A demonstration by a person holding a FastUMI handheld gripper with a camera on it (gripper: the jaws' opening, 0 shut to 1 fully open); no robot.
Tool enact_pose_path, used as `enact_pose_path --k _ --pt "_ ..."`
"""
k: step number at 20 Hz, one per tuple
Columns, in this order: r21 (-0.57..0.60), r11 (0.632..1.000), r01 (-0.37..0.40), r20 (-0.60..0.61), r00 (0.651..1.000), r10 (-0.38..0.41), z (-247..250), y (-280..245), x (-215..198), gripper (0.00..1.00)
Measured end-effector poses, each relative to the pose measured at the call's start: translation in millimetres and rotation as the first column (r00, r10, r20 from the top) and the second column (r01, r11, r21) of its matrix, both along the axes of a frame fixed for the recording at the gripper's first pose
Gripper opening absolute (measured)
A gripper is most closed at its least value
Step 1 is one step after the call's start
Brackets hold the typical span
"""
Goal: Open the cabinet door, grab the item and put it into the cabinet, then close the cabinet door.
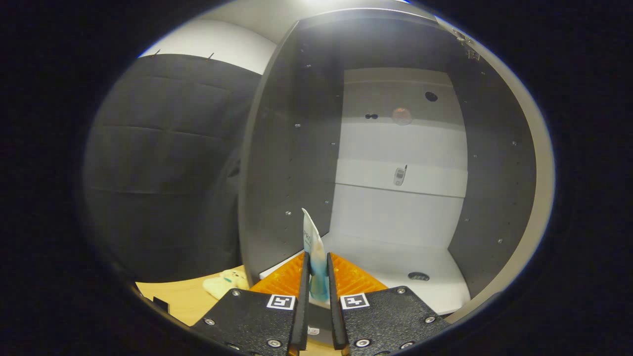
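Gripping a tube [314, 247] upright, the gripper [316, 277] is pinching it w/ fingers nearly closed, facing the open cabinet [292, 148] at 12 o'clock, prob. so it's clearing the doorway onto the shelf floor.

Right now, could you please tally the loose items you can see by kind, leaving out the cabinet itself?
Tubes: 1, the tube clamped between the fingers of the gripper, at the open cabinet
Pale soft items: 1, the pale item on the wooden table beside the cabinet; I cannot tell what it is
Total: 2
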State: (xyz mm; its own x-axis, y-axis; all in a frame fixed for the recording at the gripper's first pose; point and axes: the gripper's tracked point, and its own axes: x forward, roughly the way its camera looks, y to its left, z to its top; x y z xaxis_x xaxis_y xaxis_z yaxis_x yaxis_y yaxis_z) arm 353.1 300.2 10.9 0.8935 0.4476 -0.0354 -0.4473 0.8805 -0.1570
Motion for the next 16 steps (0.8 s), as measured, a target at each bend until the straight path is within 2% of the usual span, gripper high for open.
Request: enact_pose_path --k 3,9,16 --pt "0.021 0.997 0.069 0.001 0.998 -0.069 13.1 -9.7 45.5 0.19" --pt "0.065 0.981 0.185 -0.072 0.981 -0.18 0.3 -38.6 110.8 0.19" --pt "0.054 0.978 0.203 -0.109 0.974 -0.196 -12.7 -42.2 122.7 0.19"
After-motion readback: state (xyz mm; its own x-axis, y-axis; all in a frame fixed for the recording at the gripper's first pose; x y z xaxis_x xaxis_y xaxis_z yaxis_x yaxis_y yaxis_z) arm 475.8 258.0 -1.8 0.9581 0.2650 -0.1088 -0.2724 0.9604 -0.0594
